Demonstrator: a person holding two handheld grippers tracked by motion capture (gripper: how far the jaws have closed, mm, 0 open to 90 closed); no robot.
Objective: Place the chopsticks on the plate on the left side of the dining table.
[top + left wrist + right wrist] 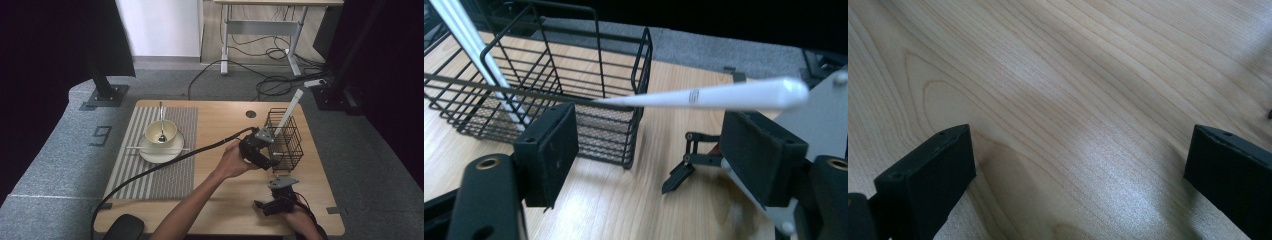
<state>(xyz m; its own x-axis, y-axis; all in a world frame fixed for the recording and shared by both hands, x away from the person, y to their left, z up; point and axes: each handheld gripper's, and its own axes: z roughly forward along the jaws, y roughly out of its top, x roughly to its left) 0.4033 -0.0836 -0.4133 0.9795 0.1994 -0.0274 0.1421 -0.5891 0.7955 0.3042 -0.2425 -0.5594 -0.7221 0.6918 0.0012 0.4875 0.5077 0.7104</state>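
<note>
White stick (704,95), blurred, lying crosswise just above the gap of the left gripper (651,125). Thin end at the corner of the basket (549,85), thick end out past the top of the right-hand pad. Long axis running from pad to pad rather than across the line of closing. Pads (549,145) apart, about half spread, pressing on nothing visible; stick passing over their upper edges, contact with the right-hand one not certain. Judged: no clean pinch while the stick lies along the gap, so a roll of the wrist or a drop of the hand needed to bring the pads onto its sides. Two more leaning sticks (474,50) inside the basket at its far left corner in the left gripper view, one poking out far and right above the basket (285,135) in the high view. Left gripper (260,147) at the near left side of the basket, plainly the nearer hand. Right gripper (262,205) well apart, near the near right edge, jaws spread wide over bare table (1073,75), holding nothing. Bowl (161,132) on a plate (150,155) far off to the left.
</note>
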